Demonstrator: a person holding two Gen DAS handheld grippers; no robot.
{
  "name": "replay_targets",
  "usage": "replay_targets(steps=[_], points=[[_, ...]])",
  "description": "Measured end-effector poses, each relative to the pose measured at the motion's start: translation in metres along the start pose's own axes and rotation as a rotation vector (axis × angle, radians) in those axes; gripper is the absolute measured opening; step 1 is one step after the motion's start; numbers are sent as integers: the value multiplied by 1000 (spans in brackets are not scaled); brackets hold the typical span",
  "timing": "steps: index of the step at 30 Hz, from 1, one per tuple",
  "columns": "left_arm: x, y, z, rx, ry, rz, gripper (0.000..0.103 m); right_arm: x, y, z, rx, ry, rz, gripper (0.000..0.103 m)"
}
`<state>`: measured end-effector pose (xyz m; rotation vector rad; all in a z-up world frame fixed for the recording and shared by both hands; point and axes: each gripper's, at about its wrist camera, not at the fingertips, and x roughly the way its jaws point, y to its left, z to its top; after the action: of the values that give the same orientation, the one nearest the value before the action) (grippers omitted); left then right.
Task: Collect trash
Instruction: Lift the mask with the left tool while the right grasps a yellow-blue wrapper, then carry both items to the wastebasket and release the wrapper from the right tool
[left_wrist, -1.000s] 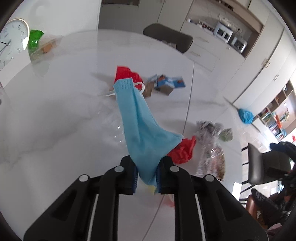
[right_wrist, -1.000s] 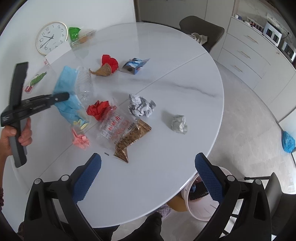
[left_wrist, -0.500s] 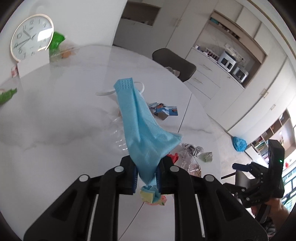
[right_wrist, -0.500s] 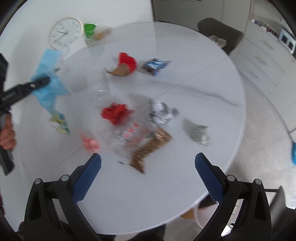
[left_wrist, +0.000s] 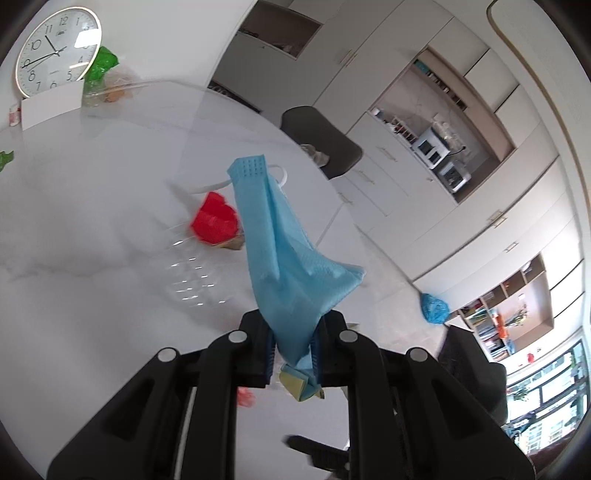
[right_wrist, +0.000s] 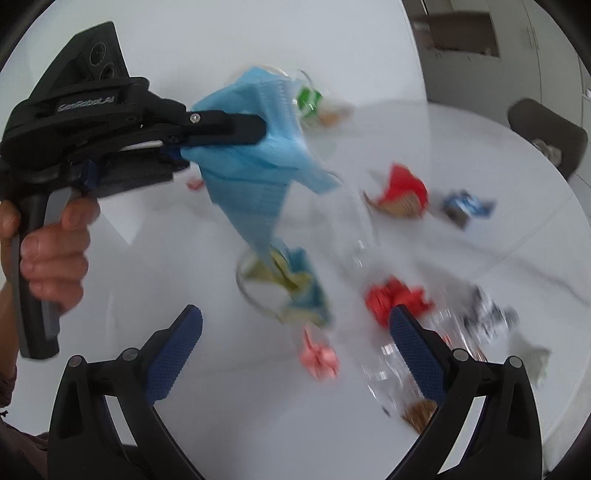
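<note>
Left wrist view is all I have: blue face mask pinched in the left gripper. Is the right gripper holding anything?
Observer: No. The right gripper is empty. Its jaws are wide apart and closing, over the table.
Operator: What's nearest to it?
Observer: A pink crumpled wrapper lies on the table, framed between its fingers. The view is motion-blurred.
Operator: Is the mask clear of the table?
Observer: It looks so. From the side, the blue face mask dangles from the left gripper, its lower tip over a yellow-and-blue wrapper.
</note>
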<state>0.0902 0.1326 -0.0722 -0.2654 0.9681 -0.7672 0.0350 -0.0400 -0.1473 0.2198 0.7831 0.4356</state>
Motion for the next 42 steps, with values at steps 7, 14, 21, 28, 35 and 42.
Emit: replay_targets(steps=[7,14,21,28,35,42], points=[[-2,-25,0,24,-4,4,15,-13,-23,14,64,-52,94,36],[4,-45,-2,52,-13,17,15,-49,-48,-12,88,2,44,28],[28,-95,-18,211,40,40,15,-118,-100,-84,217,72,-174,28],[97,-178,-76,382,221,-64,15,-247,-156,-175,430,71,-482,29],[192,-272,-161,606,441,-154,15,-327,-184,-232,575,16,-644,29],[299,-311,-249,709,660,-127,27,-369,-199,-263,648,-4,-669,30]])
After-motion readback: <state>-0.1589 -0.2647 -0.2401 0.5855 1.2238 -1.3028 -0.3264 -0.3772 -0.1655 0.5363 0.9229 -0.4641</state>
